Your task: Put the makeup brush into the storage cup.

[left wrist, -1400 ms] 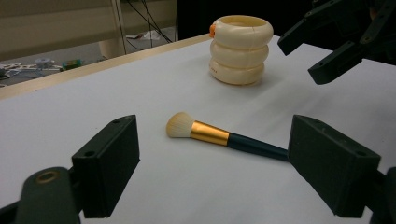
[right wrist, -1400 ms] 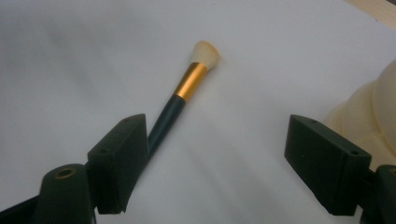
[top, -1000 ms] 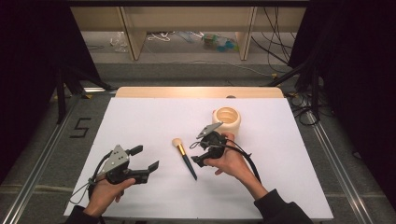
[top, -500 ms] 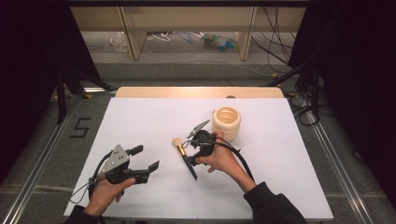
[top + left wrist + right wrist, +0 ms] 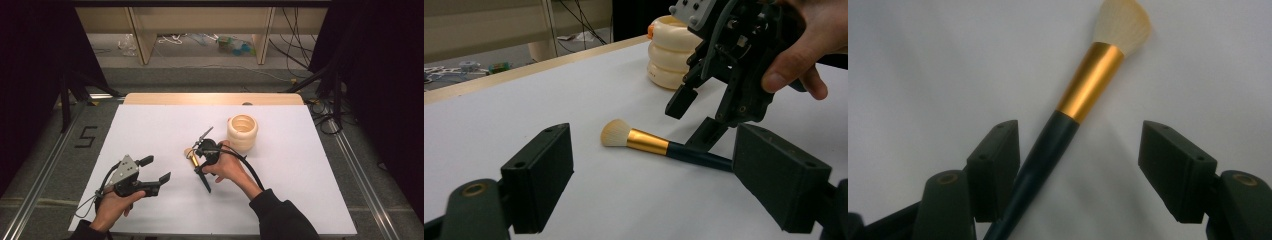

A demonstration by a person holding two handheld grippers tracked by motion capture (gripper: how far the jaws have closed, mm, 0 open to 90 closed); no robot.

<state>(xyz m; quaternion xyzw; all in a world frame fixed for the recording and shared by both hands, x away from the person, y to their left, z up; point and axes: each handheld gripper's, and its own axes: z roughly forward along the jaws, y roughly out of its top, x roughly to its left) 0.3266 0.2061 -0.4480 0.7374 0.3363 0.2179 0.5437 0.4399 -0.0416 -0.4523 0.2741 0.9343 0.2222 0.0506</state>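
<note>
**Open right gripper poised over a makeup brush**

High view: white table [image 5: 150, 125] with a makeup brush [image 5: 199, 170] lying near the middle, pale bristle head toward the far side, dark handle toward the near edge. Cream ribbed holder [image 5: 242, 132] standing upright just beyond and to the right of the brush. Right gripper [image 5: 201, 159] held in the right hand [image 5: 227, 167] directly over the brush, tipped downward. Left gripper [image 5: 155, 170] held in the left hand [image 5: 112, 207] near the front left of the table, well apart from the brush, jaws spread wide and pointing right.

Left gripper view: two black jaws rising from the bottom, set far apart with nothing between them. Beyond them, brush [image 5: 659, 145] flat on the white table [image 5: 524, 100], gold band between bristles and dark handle. Right gripper [image 5: 694, 115] above the handle, jaws parted, lower jaw tip close to or touching the handle, cannot tell which. Thumb and fingers of the right hand [image 5: 809, 45] wrapped round its body. Holder [image 5: 671, 52] behind it, near the table's far edge.

Right gripper view: jaws open, either side of the brush [image 5: 1068, 135]. Handle running close beside the jaw at the left of this view, clear gap to the other jaw. Bristles and gold band reaching past the jaw tips over the white table [image 5: 923, 60]
</note>
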